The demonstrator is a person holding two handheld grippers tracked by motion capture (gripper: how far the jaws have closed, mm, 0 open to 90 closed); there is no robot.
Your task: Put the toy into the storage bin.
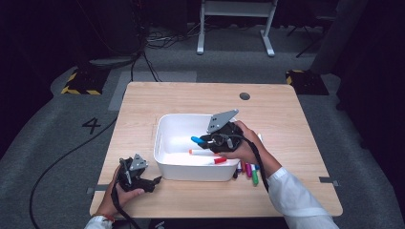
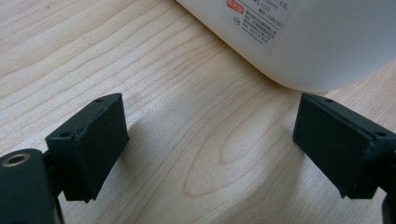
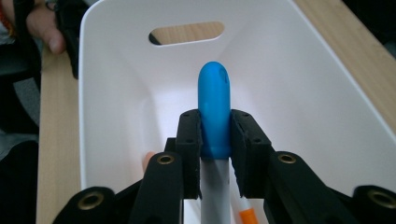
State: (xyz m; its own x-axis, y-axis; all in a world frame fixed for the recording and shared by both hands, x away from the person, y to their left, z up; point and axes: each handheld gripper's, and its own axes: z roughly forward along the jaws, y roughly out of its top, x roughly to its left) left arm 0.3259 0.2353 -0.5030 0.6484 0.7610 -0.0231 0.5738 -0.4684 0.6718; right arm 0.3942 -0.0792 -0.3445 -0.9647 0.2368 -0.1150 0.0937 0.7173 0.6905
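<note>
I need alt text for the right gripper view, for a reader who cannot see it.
The right gripper is shut on a blue-capped marker, holding it over the inside of a white bin. The bin's far wall has a handle slot, and an orange-tipped marker lies below the jaws.

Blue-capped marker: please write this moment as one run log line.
right gripper: shut on blue-capped marker, over white bin | left gripper: open, empty, on table beside bin | in bin: red-capped marker

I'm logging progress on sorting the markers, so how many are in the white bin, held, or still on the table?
Markers lying in the white plastic bin: 1, red-capped
Blue-capped marker held in the right claw over the bin: 1
Markers on the wooden table beside the bin: about 4, partly hidden
Total: about 6
</note>
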